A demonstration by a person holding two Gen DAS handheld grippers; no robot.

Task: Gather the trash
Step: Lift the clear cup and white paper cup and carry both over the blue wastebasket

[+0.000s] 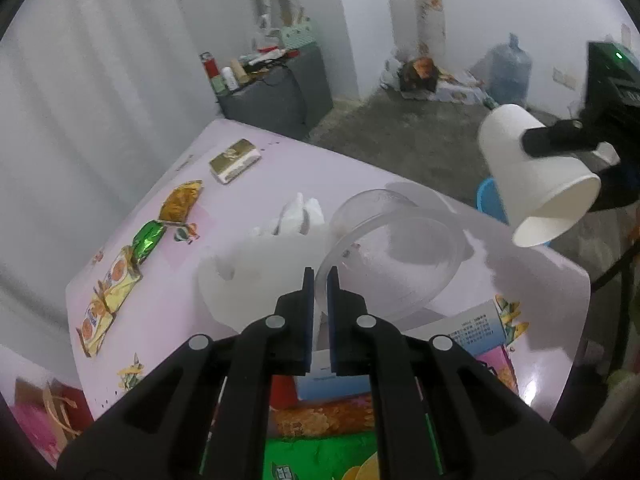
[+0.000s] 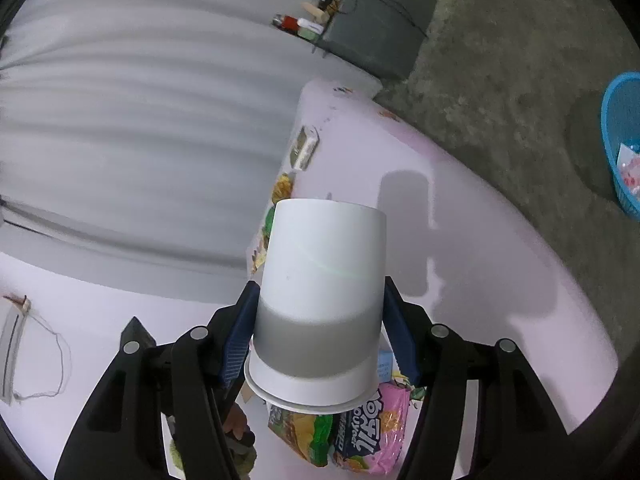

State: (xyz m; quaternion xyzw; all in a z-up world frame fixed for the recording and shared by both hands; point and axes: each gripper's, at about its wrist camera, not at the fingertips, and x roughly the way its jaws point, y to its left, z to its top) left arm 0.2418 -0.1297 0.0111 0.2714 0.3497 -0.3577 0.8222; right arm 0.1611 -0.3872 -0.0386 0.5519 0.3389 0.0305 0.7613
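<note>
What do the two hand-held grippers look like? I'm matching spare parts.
Both match: the left hand-held gripper and right hand-held gripper have matte black angular linkage arms with round silver pivot pins and flat blue pads on the fingertips. The right unit's body shows a small green light. No sleeves are visible.

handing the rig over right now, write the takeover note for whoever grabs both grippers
Left gripper: shut on the rim of the clear round plastic bowl, over the pink table.
Right gripper: shut on the white paper cup, held in the air, tipped with its mouth toward the camera.
Blue plastic basket: on the floor beyond the table, some scraps already inside.
Left: drop cup and bowl, then the crumpled white tissue, snack wrappers and chip bags.
</note>
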